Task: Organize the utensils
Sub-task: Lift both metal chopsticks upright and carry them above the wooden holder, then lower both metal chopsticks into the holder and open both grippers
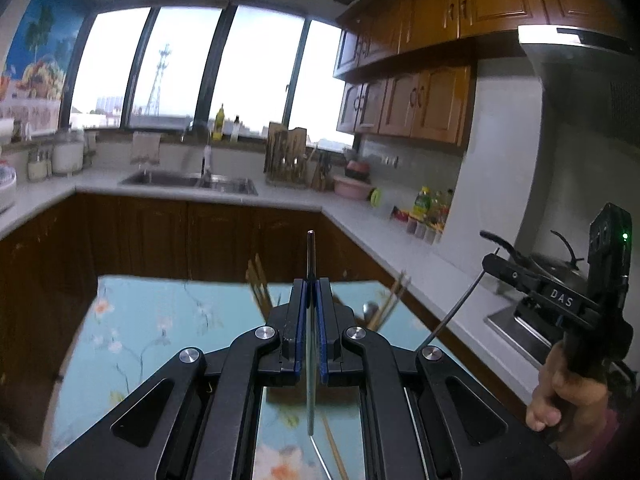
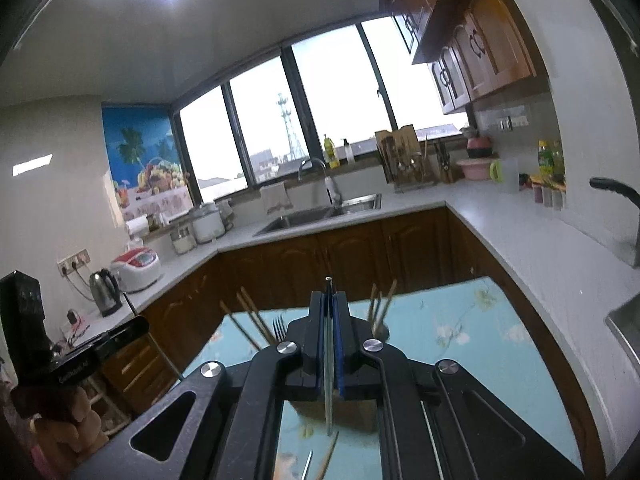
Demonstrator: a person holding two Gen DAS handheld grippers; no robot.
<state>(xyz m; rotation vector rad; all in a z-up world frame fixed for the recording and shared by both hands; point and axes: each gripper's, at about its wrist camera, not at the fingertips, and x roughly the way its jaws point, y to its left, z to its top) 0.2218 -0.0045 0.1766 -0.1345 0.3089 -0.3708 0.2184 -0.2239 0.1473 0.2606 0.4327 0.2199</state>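
My left gripper (image 1: 311,286) is shut on a thin metal utensil handle (image 1: 311,256) that stands upright between the blue pads, above the floral blue table (image 1: 160,320). My right gripper (image 2: 329,300) is shut on another thin metal utensil (image 2: 329,360), also held upright. The right gripper also shows at the right of the left wrist view (image 1: 490,260), its utensil (image 1: 452,316) slanting down. Wooden chopsticks (image 2: 252,316) and a fork (image 2: 279,326) stand behind the right gripper, more chopsticks (image 2: 380,304) to their right. What holds them is hidden.
A white L-shaped counter (image 1: 360,216) with a sink (image 1: 192,182), a utensil rack (image 1: 286,156), a pink bowl (image 1: 352,188) and bottles (image 1: 424,204) runs behind the table. A stove with a wok (image 1: 552,264) is at right. A kettle (image 2: 105,292) and rice cooker (image 2: 136,270) stand left.
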